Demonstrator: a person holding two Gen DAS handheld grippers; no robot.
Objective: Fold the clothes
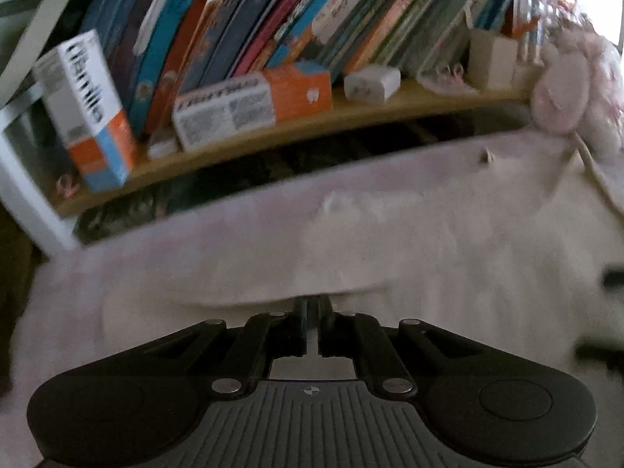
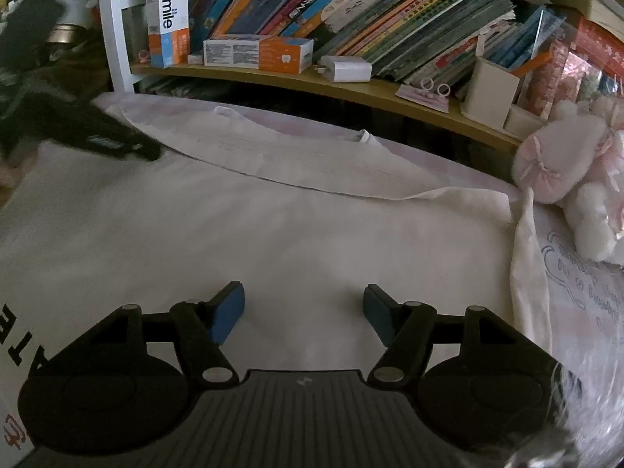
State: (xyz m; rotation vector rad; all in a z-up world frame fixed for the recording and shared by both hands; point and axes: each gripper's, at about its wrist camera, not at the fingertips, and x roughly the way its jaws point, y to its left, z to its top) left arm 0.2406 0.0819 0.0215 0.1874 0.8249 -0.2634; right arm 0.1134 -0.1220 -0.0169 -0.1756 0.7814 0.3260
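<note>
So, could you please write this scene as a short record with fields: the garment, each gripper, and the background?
garment: pale garment spread flat on the bed, with dark letters at one edge
left gripper: shut on a fold of the garment
right gripper: open, above the garment, holding nothing
shelf: behind the bed, holding books and a usmile box
plush toy: pink, at the right of the bed

1 pale garment [image 2: 273, 226], 1 plush toy [image 2: 565, 171], 3 boxes [image 2: 257, 52] — approx., view's dim — 1 charger [image 2: 347, 69].
</note>
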